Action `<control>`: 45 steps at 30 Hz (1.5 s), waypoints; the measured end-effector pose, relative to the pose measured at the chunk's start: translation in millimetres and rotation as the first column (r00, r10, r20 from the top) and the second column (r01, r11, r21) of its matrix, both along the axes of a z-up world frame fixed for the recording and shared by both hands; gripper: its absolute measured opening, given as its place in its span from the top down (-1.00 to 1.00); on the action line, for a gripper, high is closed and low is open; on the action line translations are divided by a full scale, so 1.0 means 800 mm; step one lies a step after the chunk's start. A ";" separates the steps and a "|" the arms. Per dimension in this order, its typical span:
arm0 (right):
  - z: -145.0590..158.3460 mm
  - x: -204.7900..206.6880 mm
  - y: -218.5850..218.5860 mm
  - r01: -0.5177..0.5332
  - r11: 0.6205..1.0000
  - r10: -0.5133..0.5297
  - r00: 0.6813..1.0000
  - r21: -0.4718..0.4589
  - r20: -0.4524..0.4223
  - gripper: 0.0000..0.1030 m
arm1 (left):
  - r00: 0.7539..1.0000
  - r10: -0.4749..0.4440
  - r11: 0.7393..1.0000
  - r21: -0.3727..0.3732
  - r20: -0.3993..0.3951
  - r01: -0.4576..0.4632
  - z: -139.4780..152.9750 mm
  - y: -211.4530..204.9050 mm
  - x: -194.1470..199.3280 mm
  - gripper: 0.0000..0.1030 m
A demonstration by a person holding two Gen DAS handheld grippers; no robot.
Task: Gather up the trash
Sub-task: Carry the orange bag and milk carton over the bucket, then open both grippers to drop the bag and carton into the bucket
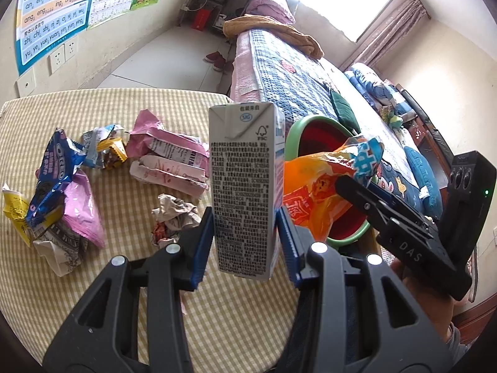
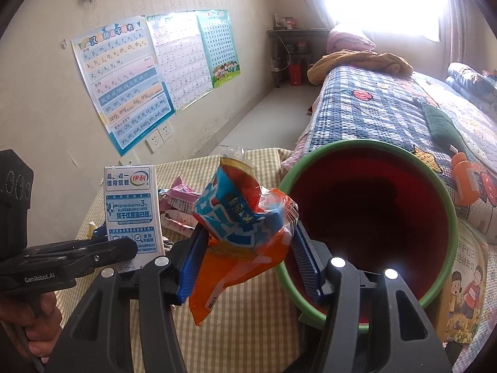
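My left gripper (image 1: 245, 236) is shut on a white milk carton (image 1: 245, 186), held upright above the checked table (image 1: 236, 310); the carton also shows in the right wrist view (image 2: 133, 211). My right gripper (image 2: 245, 248) is shut on an orange and blue snack bag (image 2: 242, 233), held just left of the rim of a red bin with a green rim (image 2: 372, 217). In the left wrist view the bag (image 1: 320, 183) hangs over the bin (image 1: 310, 136). Several wrappers lie on the table: a blue Oreo pack (image 1: 56, 171), pink wrappers (image 1: 167, 155), crumpled paper (image 1: 174, 214).
A bed with a blue checked quilt (image 2: 372, 105) stands right of the table, close behind the bin. A picture book (image 2: 462, 286) leans beside the bin. Wall posters (image 2: 124, 93) and sockets (image 2: 160, 138) are on the left wall. Floor lies beyond the table's far edge.
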State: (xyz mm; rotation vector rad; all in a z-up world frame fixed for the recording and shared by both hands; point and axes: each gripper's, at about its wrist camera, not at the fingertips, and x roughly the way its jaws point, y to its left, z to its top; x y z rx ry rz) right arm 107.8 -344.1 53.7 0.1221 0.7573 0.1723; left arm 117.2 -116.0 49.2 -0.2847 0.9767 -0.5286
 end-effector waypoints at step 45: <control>-0.017 -0.006 -0.187 0.304 0.952 -0.304 0.953 -0.039 -0.006 -0.13 | 0.970 -0.244 0.969 0.031 -0.016 0.244 -0.014 -0.204 0.056 0.19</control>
